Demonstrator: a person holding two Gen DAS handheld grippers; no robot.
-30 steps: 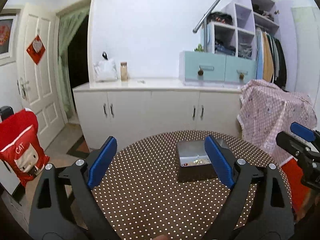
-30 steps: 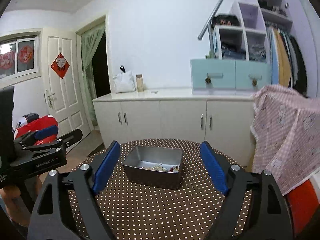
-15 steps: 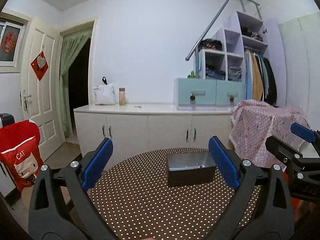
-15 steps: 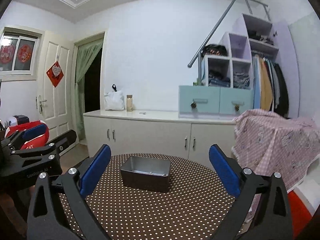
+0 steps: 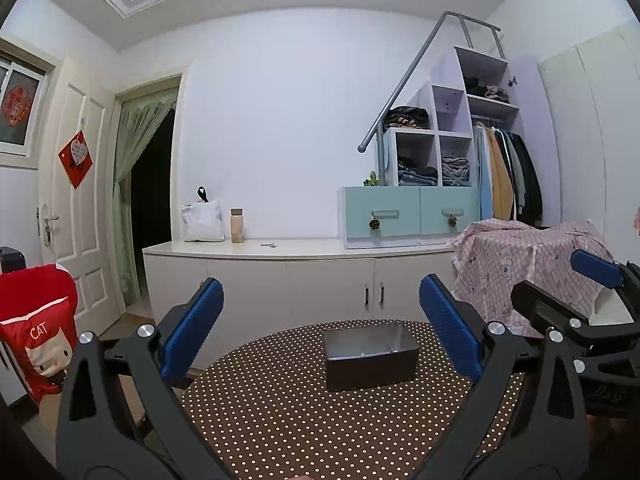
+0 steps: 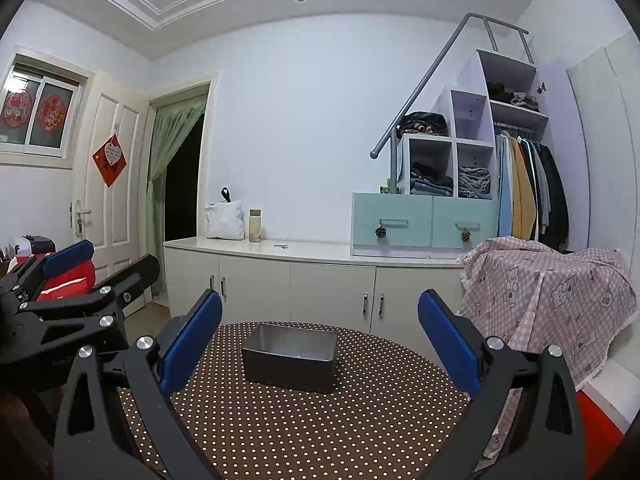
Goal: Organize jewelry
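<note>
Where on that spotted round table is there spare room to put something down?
Most of the dotted table is bare: the wide stretch between the metal tin and the near edge, plus strips on either side of the tin. Only the far middle is taken, by the tin itself. The left gripper and right gripper hang open above the near edge.

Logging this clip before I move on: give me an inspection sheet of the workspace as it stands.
Surface: round table under a brown polka-dot cloth.
Job's things: one grey metal tray on the table; contents too low to make out.
Clutter: nothing seen on the table besides the tray.
Grippers: left tongs and right tongs both open, empty, held short of the tray.
Cables: nothing seen.
Surroundings: white cabinet bearing a bag and jar; teal drawers; checked cloth to the right.
</note>
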